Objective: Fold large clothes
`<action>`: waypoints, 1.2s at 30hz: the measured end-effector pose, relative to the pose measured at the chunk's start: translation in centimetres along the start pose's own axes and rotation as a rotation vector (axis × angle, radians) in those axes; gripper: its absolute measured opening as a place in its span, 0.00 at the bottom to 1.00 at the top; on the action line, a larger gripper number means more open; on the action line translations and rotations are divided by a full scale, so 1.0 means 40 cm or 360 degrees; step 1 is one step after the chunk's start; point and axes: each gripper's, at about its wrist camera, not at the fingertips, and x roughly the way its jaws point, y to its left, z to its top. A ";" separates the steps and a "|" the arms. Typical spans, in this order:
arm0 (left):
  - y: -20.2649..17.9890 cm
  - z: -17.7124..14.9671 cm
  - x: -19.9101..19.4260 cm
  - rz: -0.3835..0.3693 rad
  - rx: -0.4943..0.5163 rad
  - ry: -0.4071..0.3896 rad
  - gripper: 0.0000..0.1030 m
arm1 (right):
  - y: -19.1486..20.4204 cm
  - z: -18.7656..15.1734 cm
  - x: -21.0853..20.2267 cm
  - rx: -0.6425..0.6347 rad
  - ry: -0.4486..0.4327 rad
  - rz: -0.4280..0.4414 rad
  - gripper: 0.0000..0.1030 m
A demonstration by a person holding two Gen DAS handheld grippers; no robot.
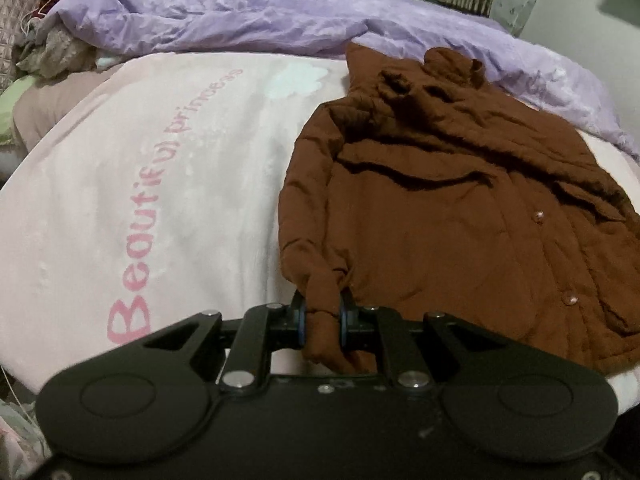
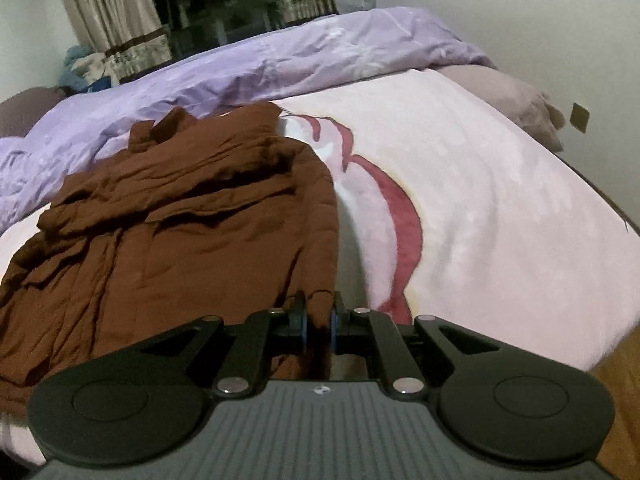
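A brown padded jacket (image 1: 448,208) with small pink buttons lies spread on a pale pink blanket (image 1: 168,168), collar toward the far side. My left gripper (image 1: 323,314) is shut on the jacket's near left hem corner, and a fold of brown cloth bunches between the pads. In the right wrist view the same jacket (image 2: 172,216) fills the left half. My right gripper (image 2: 319,312) is shut on its near right hem corner, the cloth pinched between the blue-edged pads. Both pinched corners sit slightly lifted off the blanket.
A rumpled lilac duvet (image 1: 248,16) lies heaped along the far side of the bed, touching the jacket's collar. Pillows (image 2: 516,100) sit at the far right corner, curtains (image 2: 116,8) behind. The blanket (image 2: 480,184) carries pink lettering and a red drawing. Wooden floor (image 2: 616,380) shows at the right.
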 end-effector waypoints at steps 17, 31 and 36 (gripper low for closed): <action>0.004 0.042 0.024 -0.0042 -0.0068 -0.0028 0.12 | -0.030 -0.008 0.066 0.0126 0.0080 -0.0053 0.10; -0.093 0.473 0.134 0.0040 -0.0089 -0.0286 0.11 | 0.086 0.365 0.172 0.0137 -0.0298 0.0004 0.08; -0.101 0.672 0.235 0.0082 -0.0145 -0.0316 0.11 | 0.126 0.546 0.277 0.0169 -0.0356 0.0017 0.08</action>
